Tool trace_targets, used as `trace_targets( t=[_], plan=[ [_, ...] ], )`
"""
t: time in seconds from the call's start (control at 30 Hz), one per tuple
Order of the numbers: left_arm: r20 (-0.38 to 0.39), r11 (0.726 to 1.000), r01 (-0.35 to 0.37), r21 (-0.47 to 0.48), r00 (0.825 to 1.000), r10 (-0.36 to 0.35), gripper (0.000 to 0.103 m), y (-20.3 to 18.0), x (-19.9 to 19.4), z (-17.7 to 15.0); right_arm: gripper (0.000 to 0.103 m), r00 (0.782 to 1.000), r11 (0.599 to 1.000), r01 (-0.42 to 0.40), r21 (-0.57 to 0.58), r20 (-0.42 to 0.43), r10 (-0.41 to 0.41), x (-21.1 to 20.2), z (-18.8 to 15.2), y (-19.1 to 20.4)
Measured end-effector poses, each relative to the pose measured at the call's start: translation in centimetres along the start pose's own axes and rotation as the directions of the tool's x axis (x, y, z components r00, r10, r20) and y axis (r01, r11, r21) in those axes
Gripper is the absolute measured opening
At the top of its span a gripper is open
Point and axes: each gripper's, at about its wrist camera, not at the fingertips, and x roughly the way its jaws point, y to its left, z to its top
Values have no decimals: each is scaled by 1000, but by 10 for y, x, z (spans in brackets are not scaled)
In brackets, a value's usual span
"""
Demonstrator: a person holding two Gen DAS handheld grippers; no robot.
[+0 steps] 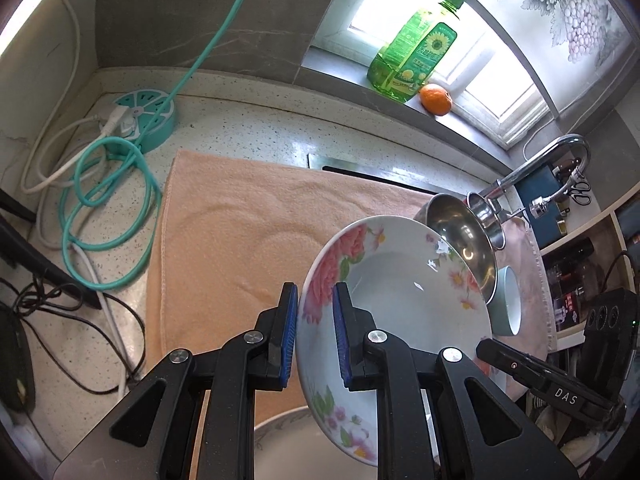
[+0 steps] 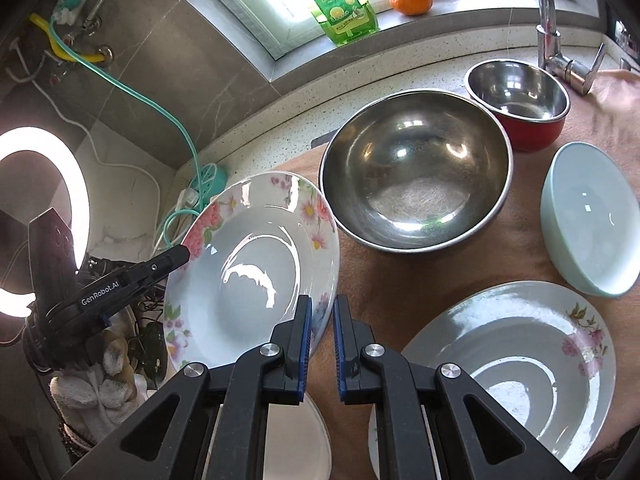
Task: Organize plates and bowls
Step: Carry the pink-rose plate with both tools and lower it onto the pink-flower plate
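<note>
My left gripper (image 1: 315, 336) is shut on the rim of a flowered deep plate (image 1: 400, 280) and holds it tilted above the peach towel (image 1: 240, 232). In the right wrist view the same plate (image 2: 248, 272) hangs in the air, with my right gripper (image 2: 322, 344) closed on its near rim and the left gripper's fingers (image 2: 168, 261) on its far rim. A large steel bowl (image 2: 416, 168), a small steel bowl with a red outside (image 2: 520, 100), a pale green bowl (image 2: 588, 216) and a second flowered plate (image 2: 508, 364) rest on the towel.
A green soap bottle (image 1: 412, 52) and an orange (image 1: 436, 98) stand on the window sill. A tap (image 1: 532, 168) is at the right. A teal power strip (image 1: 140, 116) with coiled cables lies at the left. Another plate's rim (image 1: 280, 432) shows below my left gripper.
</note>
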Motion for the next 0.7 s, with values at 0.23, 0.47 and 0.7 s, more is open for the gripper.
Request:
trace_targets(
  t=[0.23, 0.47, 0.7],
  plan=[
    [22, 999, 3, -48, 1000, -2, 16, -25, -8, -30, 10, 1000, 999, -17, -38, -11, 16, -25, -1, -20],
    [38, 997, 13, -82, 999, -10, 16, -54, -11, -57, 10, 1000, 997, -18, -71, -26, 16, -47, -9, -49],
    [29, 993, 12, -118, 1000, -9, 16, -79, -4, -84, 10, 999, 996, -23, -82, -42, 19, -62, -17, -79]
  ],
)
